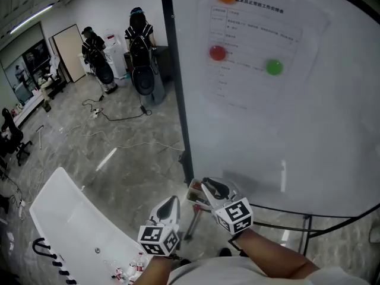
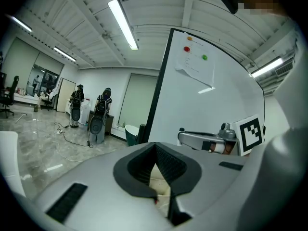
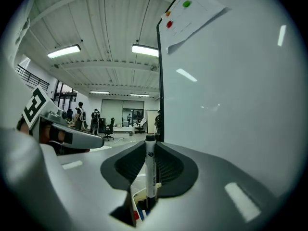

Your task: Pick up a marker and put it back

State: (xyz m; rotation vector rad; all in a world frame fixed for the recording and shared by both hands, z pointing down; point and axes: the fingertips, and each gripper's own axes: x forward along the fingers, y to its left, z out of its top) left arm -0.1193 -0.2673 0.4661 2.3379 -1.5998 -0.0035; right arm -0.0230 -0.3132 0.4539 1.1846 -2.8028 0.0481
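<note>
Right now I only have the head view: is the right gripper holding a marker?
Observer: Yes. In the right gripper view, the right gripper is shut on a black marker, upright between its jaws.
Operator: Is it clear of its holder?
Observer: No. Its lower end looks down inside a cream holder box, beside red and blue caps.
Operator: And the left one?
Observer: The left gripper is shut, with nothing between its jaws.

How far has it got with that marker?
Done: the right gripper grips a marker, upright. In hand: its lower end sits at the pen box, so lifting out or going back in, unclear. Left: releasing it in the box. The left gripper holds nothing.
</note>
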